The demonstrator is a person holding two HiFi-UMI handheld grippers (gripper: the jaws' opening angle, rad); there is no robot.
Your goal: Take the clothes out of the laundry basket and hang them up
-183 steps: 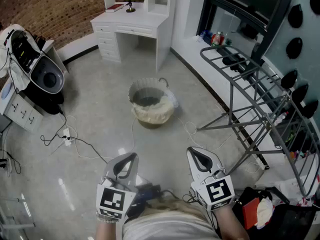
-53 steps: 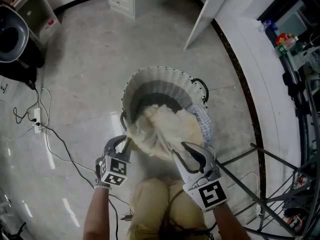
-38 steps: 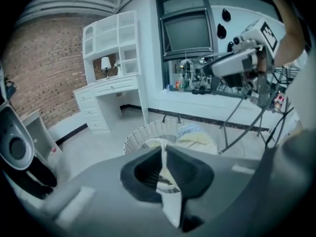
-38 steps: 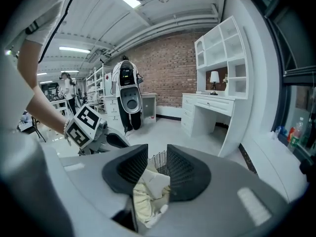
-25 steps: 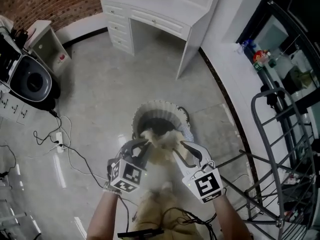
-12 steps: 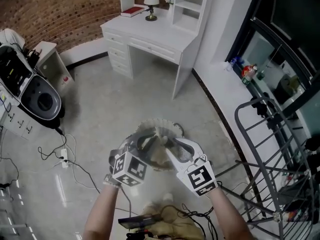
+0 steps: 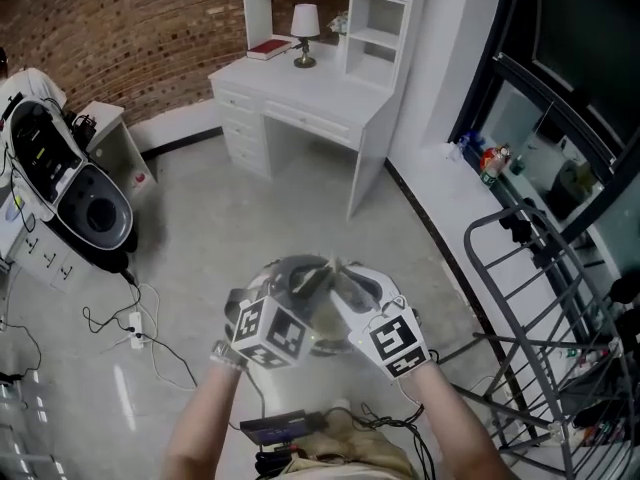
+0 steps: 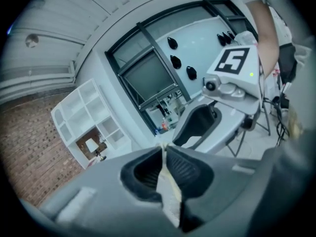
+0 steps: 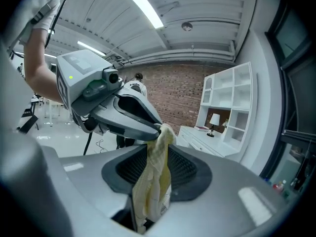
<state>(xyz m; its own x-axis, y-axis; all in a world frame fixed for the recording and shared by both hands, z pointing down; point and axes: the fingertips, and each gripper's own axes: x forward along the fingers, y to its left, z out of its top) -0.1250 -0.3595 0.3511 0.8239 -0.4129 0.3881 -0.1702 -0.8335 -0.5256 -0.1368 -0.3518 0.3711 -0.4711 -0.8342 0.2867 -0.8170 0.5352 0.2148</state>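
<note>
Yellowish cloth (image 9: 152, 181), basket apparently hidden beneath

I can read no words or numbers anywhere, only black-and-white square markers (image 7: 270, 332) on the cubes of the left gripper (image 7: 315, 271) and the right gripper (image 7: 345, 271).

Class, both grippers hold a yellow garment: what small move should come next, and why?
Probably carry the yellow garment rightward to the drying rack: the left gripper and right gripper both pinch it, and the rack stands at right.
</note>
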